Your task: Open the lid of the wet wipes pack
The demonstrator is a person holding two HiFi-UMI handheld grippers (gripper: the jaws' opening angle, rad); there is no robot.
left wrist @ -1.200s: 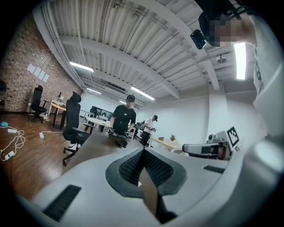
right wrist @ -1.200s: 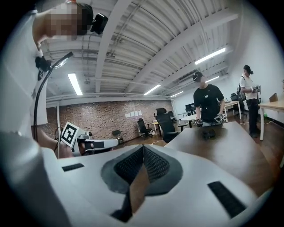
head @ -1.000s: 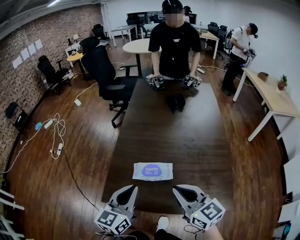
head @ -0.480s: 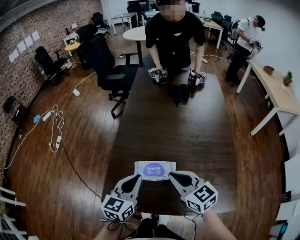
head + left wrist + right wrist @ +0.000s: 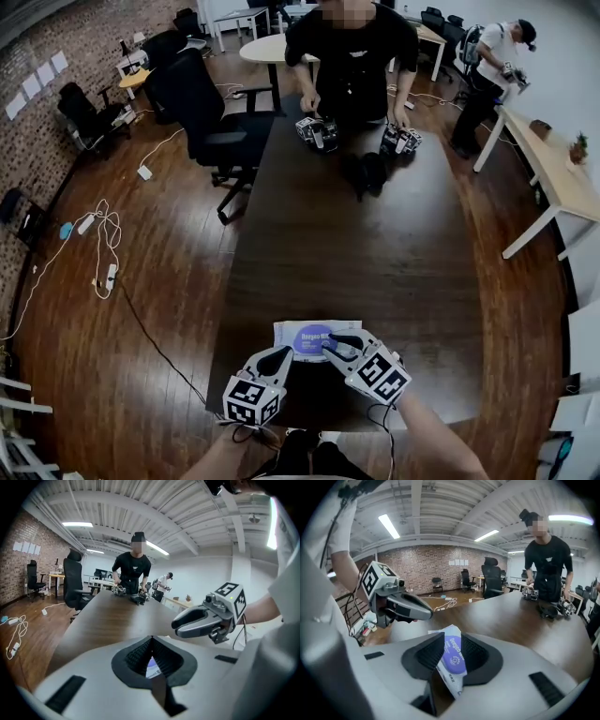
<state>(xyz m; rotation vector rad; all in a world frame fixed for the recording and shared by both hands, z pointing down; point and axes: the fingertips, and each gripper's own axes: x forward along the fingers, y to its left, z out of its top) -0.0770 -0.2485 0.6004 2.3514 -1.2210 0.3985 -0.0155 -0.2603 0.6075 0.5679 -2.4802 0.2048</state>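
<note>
The wet wipes pack [image 5: 307, 339] is white with a purple oval lid and lies flat near the front edge of the dark table [image 5: 356, 253]. My right gripper [image 5: 335, 343] reaches in from the right, its tips over the purple lid. Its jaws have just been opening and stand slightly apart; the right gripper view shows the pack [image 5: 453, 663] in the gap between them. My left gripper [image 5: 281, 357] sits at the pack's near left corner with its tips together, and only a sliver of the pack [image 5: 151, 667] shows behind them. The right gripper [image 5: 199, 622] also appears in the left gripper view.
A person in a black shirt [image 5: 352, 52] stands at the table's far end with two more grippers [image 5: 317, 132] and a black object [image 5: 366, 174]. A black office chair [image 5: 202, 108] stands to the left, cables [image 5: 98, 246] lie on the floor, and a light desk [image 5: 553, 183] is on the right.
Both grippers have come down and forward from the table's front edge to the pack. The right gripper's jaws have parted a little over the lid.
</note>
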